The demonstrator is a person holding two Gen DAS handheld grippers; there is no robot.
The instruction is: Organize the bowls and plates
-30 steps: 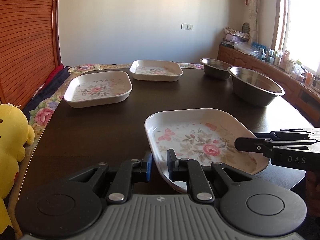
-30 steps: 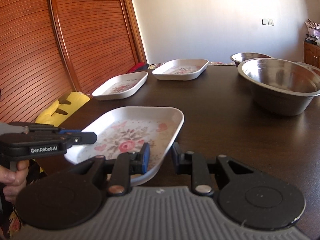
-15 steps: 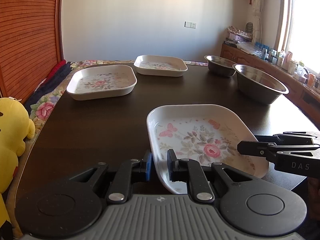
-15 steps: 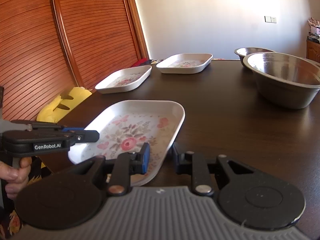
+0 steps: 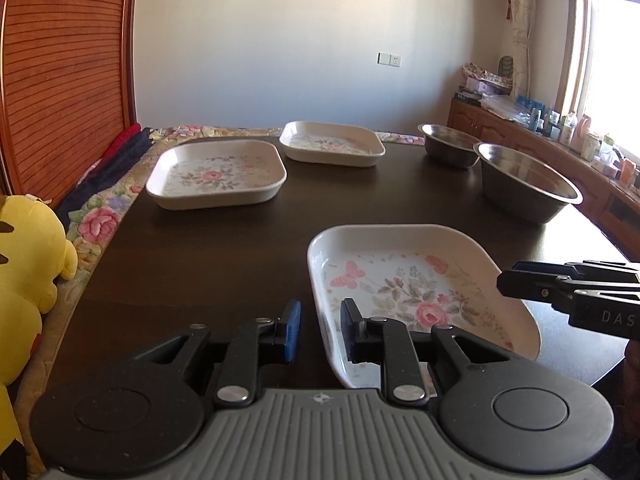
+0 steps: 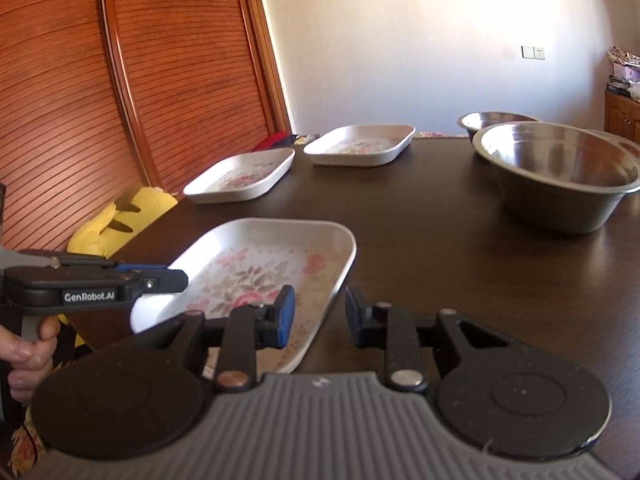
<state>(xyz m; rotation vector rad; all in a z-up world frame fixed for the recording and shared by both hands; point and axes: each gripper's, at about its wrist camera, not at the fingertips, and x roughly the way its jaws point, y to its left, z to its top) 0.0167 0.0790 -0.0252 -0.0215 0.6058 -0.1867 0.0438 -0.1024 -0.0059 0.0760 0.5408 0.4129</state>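
Observation:
A white floral plate [image 5: 416,280] is held up off the dark table by both grippers; it also shows in the right wrist view [image 6: 256,268]. My left gripper [image 5: 318,330] straddles its near left rim, shut on it. My right gripper [image 6: 316,312] straddles its right rim, shut on it. Two more floral plates lie further off: one at the left [image 5: 216,174] and one at the back [image 5: 332,148]. Two steel bowls stand on the right, a large one [image 5: 524,188] and a small one [image 5: 448,144] behind it.
The dark wooden table [image 5: 208,256] has a yellow plush toy [image 5: 28,256] at its left edge. A slatted wooden door is at the left. A cluttered sideboard [image 5: 560,132] runs under the window on the right.
The floral plate has come up and tilted, rising with both grippers. The far plates and bowls look further away and lower in both views.

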